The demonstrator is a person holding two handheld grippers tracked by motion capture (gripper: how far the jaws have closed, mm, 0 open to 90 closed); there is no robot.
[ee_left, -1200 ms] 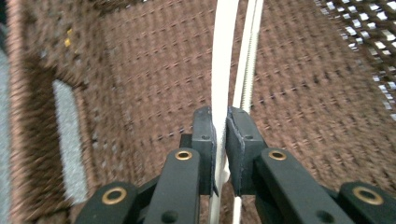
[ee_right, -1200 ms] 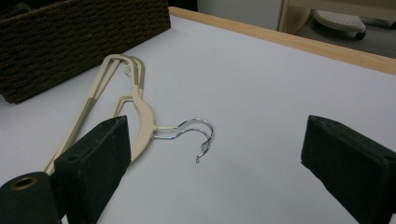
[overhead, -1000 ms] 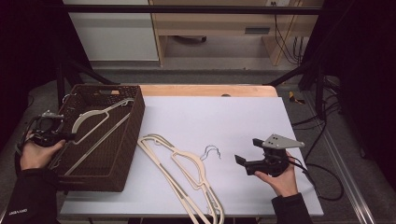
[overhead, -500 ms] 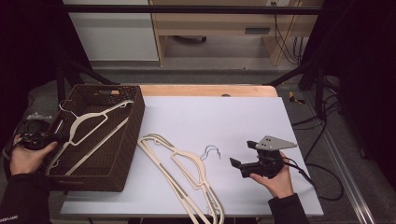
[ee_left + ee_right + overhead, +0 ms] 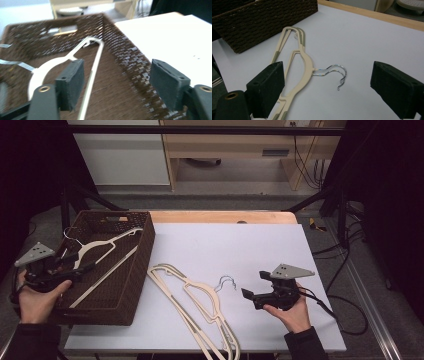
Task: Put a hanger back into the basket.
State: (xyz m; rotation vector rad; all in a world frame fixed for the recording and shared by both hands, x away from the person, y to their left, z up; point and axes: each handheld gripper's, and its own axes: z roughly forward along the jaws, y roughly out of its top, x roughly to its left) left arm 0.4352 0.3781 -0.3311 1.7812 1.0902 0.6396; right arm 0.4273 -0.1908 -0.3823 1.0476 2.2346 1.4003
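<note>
In the brown wicker basket [image 5: 131, 285] at the bench's [image 5: 250, 245] left lies one cream hanger [image 5: 102, 251]. The left gripper [image 5: 82, 268] hovers over it, its fingers [image 5: 72, 82] having just been opening, nothing between them. Two more cream hangers [image 5: 200, 305] lie stacked on the bench, near the right gripper [image 5: 248, 296], whose fingers [image 5: 268, 88] stand open and empty.
</note>
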